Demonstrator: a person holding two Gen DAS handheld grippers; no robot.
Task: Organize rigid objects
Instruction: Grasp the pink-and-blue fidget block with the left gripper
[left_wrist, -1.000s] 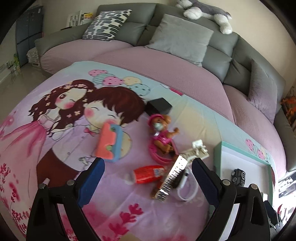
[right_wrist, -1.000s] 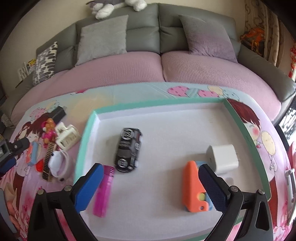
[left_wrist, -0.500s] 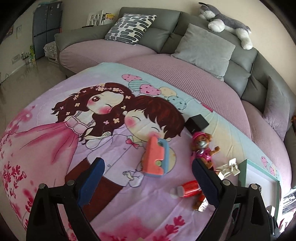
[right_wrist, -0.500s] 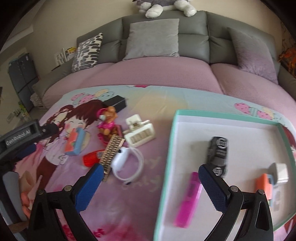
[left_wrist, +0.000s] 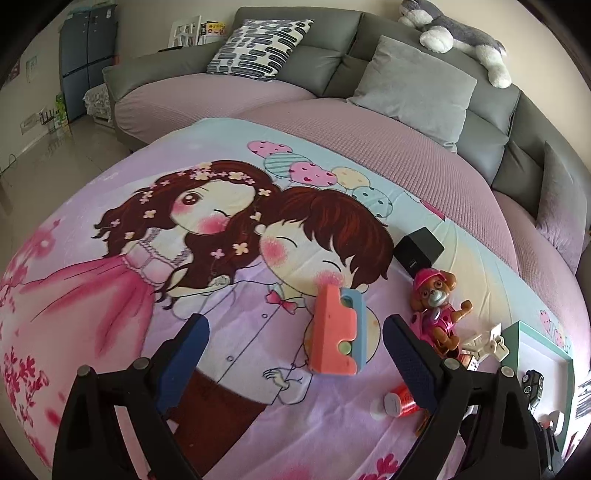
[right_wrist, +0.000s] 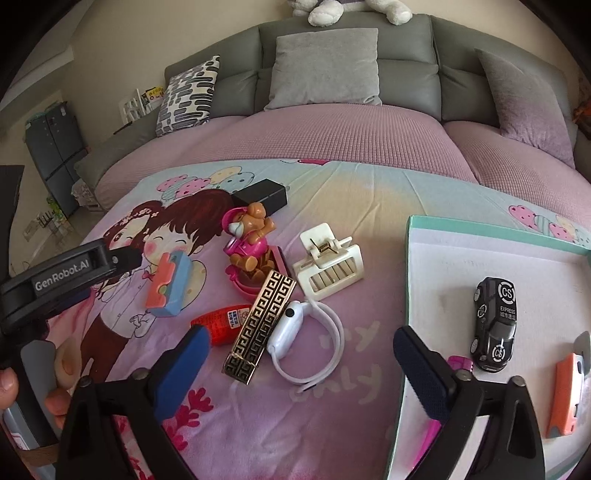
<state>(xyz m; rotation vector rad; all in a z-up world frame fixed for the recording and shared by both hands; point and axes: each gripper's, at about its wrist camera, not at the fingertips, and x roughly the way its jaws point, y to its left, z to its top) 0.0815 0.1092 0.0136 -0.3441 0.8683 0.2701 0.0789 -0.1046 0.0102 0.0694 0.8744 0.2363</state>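
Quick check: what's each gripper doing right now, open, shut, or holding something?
Left gripper: open, holding nothing.
Right gripper: open, its fingers have just been closing a little, nothing held.

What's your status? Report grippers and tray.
Left gripper open, facing pink-and-blue block. Right gripper open, jaws just narrowed, nothing between. Tray holds black car.

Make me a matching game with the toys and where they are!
Things:
1. toy car
2. dog figure
3. white watch
4. black box

Places:
A. farthest back on the blanket, behind the dog
B. in the tray
C. on a pink ring
D. beside the gold patterned case

Pairs: 1-B, 2-C, 3-D, 4-A
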